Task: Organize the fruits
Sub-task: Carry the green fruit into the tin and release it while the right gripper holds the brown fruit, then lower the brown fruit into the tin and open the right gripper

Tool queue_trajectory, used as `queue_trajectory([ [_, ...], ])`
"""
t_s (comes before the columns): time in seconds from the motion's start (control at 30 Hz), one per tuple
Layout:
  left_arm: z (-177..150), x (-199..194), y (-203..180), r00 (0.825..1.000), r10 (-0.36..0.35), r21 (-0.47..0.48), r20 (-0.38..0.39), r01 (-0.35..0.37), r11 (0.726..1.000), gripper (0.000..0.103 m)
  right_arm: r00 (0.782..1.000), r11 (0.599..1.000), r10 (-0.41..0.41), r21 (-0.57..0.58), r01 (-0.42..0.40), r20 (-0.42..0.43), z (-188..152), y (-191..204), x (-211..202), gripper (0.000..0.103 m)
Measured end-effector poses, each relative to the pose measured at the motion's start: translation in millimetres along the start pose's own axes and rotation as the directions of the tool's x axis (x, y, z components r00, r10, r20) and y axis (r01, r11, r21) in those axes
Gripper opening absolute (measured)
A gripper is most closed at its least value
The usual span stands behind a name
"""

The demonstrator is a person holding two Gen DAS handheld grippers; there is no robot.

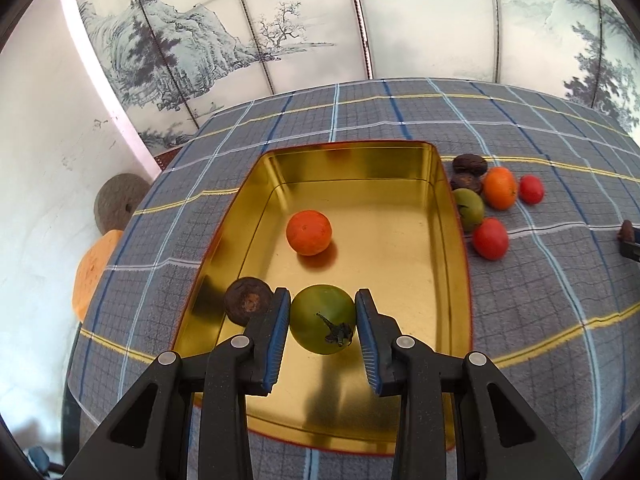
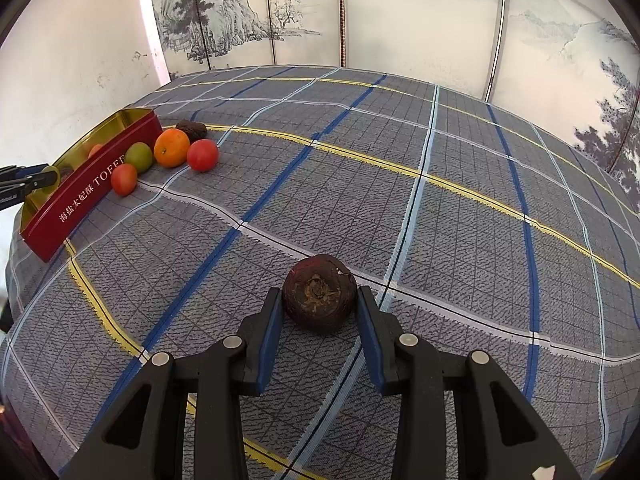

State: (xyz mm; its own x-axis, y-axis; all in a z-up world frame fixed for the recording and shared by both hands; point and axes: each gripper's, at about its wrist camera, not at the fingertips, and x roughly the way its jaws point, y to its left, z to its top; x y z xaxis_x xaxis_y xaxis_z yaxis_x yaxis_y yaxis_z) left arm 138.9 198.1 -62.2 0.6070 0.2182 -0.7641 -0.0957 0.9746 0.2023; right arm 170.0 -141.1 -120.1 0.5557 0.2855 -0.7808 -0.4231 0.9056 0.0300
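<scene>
Leftmost, left gripper [image 1: 322, 312] jaws spread around round green tomato [image 1: 322, 319] inside gold-lined rectangular red tin [image 1: 456, 216], beside round orange citrus fruit [image 1: 309, 232], right gripper [image 2: 319, 306] jaws parted, flanking dark wrinkled round fruit [image 2: 319, 293] on grey plaid tablecloth [image 2: 440, 208]

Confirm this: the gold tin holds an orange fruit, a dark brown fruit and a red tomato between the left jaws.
Not quite. In the left wrist view, the fruit between the left gripper's jaws is a green tomato, not red. The gold tin, orange fruit and dark brown fruit are as stated.
</scene>
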Motion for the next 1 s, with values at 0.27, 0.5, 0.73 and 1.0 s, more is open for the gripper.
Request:
queue_trajectory([
  [0.27,12,22,7,0.999,0.02,-0.002,-0.027,-0.02,1.0,0.035,1.0,1.0,-0.001,0.0,0.001,0.0,0,0,0,0.035],
  [0.5,23,39,16,0.998,0.034,-0.01,-0.057,-0.035,0.999,0.035,1.0,1.0,-0.004,-0.003,0.004,-0.001,0,1,1,0.035],
  [0.73,40,56,20,0.995,0.043,-0.007,-0.089,-0.044,0.999,0.037,1.0,1.0,-0.009,-0.009,0.009,-0.002,0,1,2,0.036],
  [1.0,43,22,49,0.998,-0.047,-0.159,0.029,0.051,0.986,0.074,1.0,1.0,0.005,0.015,-0.005,0.001,0,-1,1,0.035],
])
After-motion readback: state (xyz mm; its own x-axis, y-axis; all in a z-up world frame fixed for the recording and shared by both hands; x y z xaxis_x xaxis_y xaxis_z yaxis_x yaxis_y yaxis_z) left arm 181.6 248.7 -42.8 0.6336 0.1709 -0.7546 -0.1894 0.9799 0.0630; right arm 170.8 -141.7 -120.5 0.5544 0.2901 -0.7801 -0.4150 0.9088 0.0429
